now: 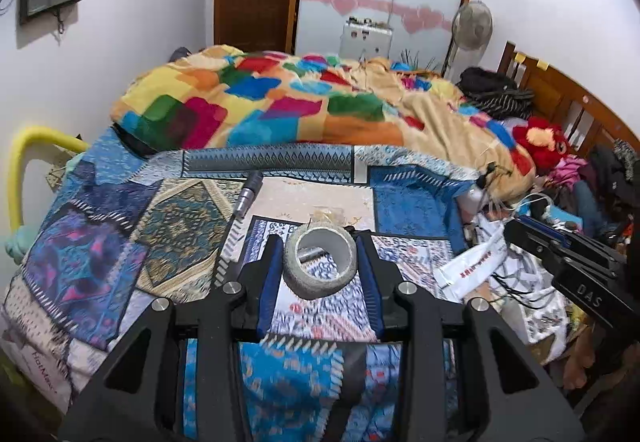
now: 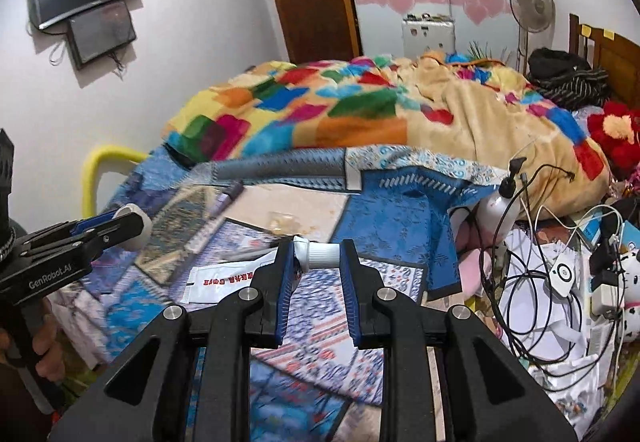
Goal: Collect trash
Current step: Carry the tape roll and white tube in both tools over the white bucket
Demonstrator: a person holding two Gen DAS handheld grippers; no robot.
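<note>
Both tools are loaded at once, which makes sense for a clean-up round: the left tool has its blue-padded fingers pressed against the sides of a nearly spent tape roll, gripping it across its width so the hollow core faces up and the ring cannot roll free. It hangs above the patchwork bedspread, apparently lifted clear. The right tool pinches a squeezed-out tube at its white ribbed cap, the stiffest part, so the flat body trails away toward 9 o'clock, over the bedspread. Seen from the right wrist, the left tool sits far out at 9 o'clock, well apart from the tube. More likely trash remains: a small clear wrapper lies at 12 o'clock beyond the roll. A pen-like stick lies nearby at 11 o'clock. No bin shows in either view.
</note>
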